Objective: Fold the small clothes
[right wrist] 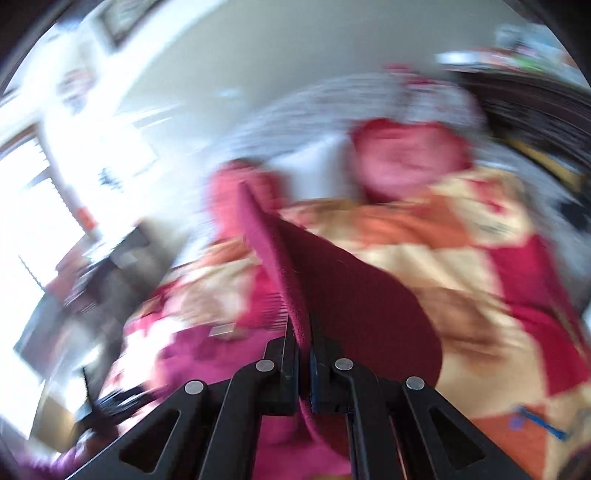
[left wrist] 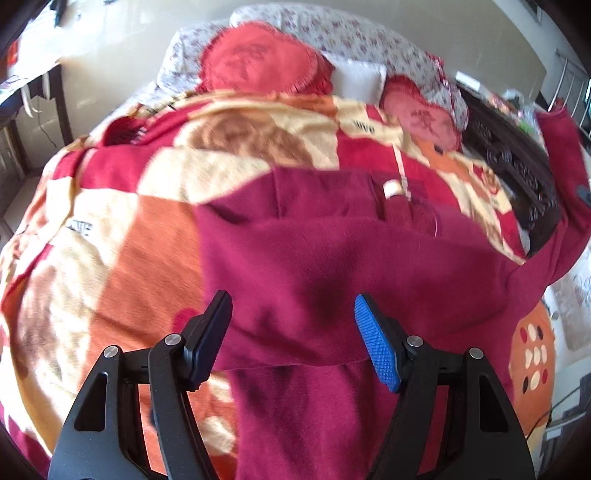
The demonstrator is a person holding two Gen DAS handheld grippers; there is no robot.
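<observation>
A dark red fleece garment lies spread on a patterned red, orange and cream blanket on a bed. One sleeve is lifted up at the right. My left gripper is open, its fingers either side of the garment's near part, just above it. My right gripper is shut on an edge of the dark red garment and holds it up above the blanket. The right wrist view is heavily blurred.
Red round cushions and floral pillows lie at the head of the bed. A dark carved wooden bed frame runs along the right. A desk stands at the far left by the wall.
</observation>
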